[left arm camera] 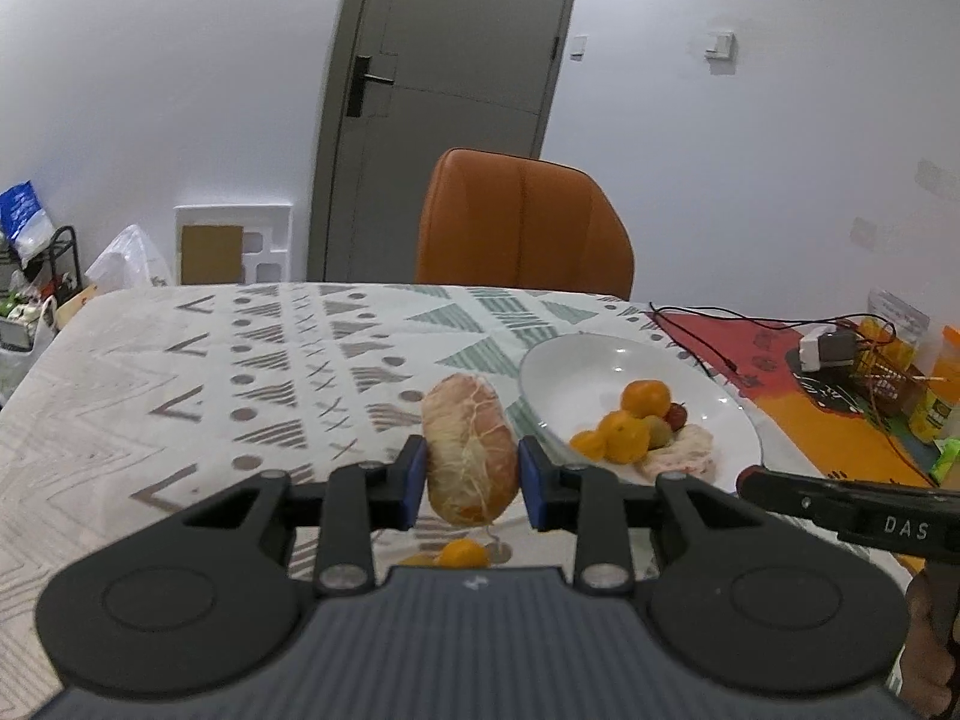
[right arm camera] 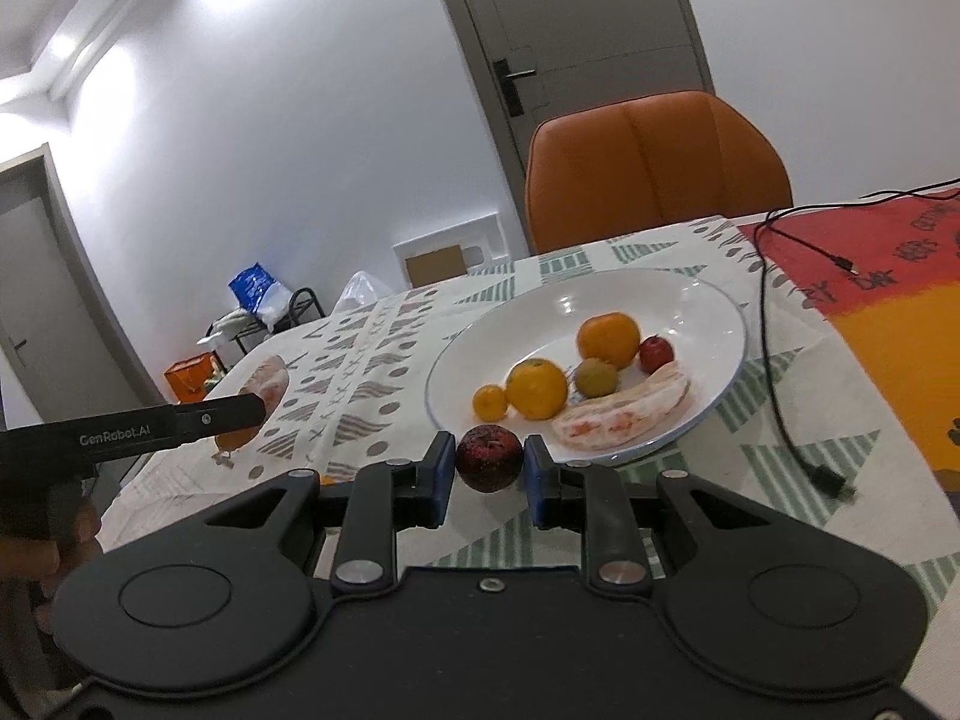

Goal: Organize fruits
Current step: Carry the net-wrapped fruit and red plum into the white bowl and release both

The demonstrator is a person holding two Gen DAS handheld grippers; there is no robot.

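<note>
My left gripper point(left arm camera: 471, 474) is shut on a peeled pomelo segment point(left arm camera: 468, 444) and holds it above the table, left of the white plate point(left arm camera: 558, 360). A small orange fruit point(left arm camera: 462, 553) lies on the cloth below it. My right gripper point(right arm camera: 487, 467) is shut on a dark red fruit point(right arm camera: 488, 457) just in front of the plate point(right arm camera: 462, 354). The plate holds oranges point(right arm camera: 607, 339), a green fruit point(right arm camera: 596, 377), a small red fruit point(right arm camera: 655, 354) and another pomelo segment point(right arm camera: 624, 414).
An orange chair point(left arm camera: 522, 222) stands behind the table. A black cable point(right arm camera: 780, 360) runs over the cloth right of the plate. Boxes, bottles and a charger point(left arm camera: 828, 348) crowd the far right. The table's left edge point(left arm camera: 36, 372) is near bags on the floor.
</note>
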